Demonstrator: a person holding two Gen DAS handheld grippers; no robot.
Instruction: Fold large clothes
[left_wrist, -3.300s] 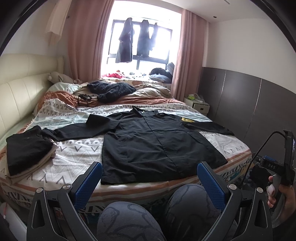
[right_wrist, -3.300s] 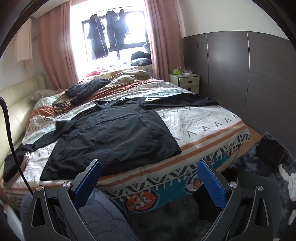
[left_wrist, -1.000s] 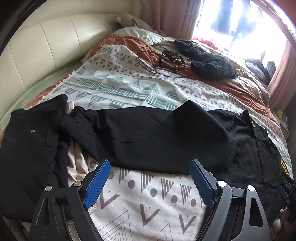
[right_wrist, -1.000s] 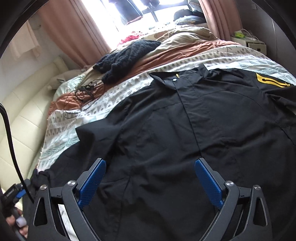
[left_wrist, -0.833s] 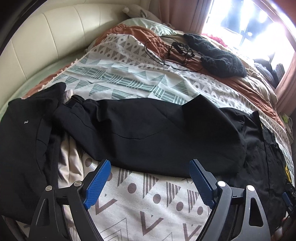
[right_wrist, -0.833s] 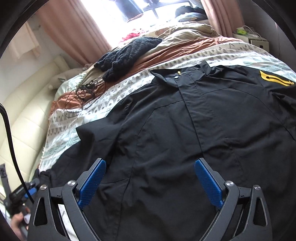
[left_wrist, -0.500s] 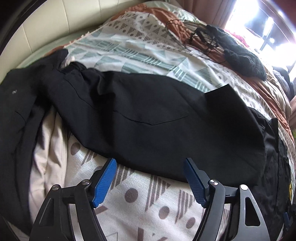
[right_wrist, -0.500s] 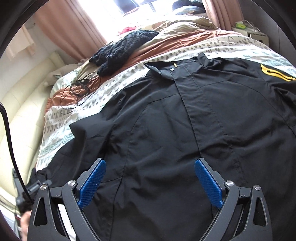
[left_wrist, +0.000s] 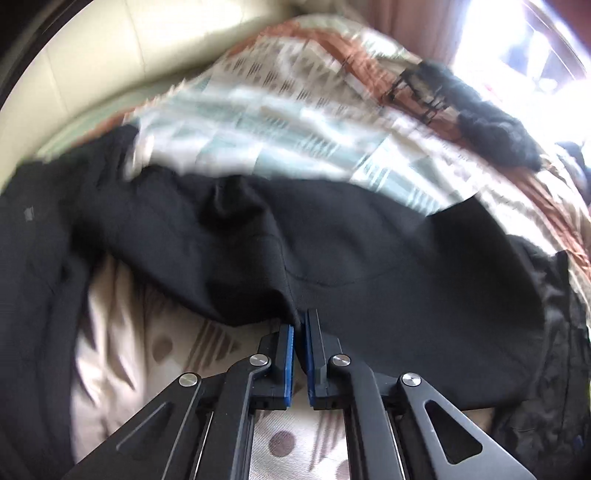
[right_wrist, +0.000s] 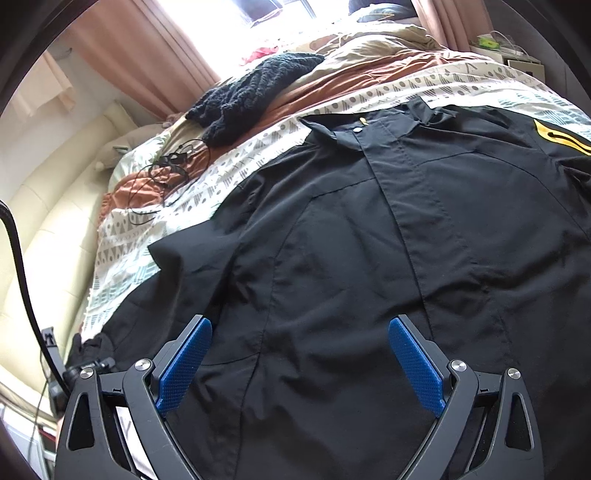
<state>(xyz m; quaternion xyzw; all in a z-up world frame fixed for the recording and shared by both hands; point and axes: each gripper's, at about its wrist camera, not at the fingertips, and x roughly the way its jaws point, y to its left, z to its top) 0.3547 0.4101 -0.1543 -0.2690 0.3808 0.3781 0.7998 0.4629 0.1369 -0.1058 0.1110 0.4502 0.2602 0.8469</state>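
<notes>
While pinched, L wrist: left gripper (left_wrist: 299, 334) clamped on near hem of black shirt (left_wrist: 369, 258) sleeve, spread on bed (left_wrist: 258, 110) – lift slow, keep taut | R wrist: right gripper (right_wrist: 299, 363) jaws apart, nothing held, over shirt torso – pin fold line.

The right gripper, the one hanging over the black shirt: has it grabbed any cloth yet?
No: the right gripper hangs with its blue pads wide apart above the black shirt, pinching nothing.
</notes>
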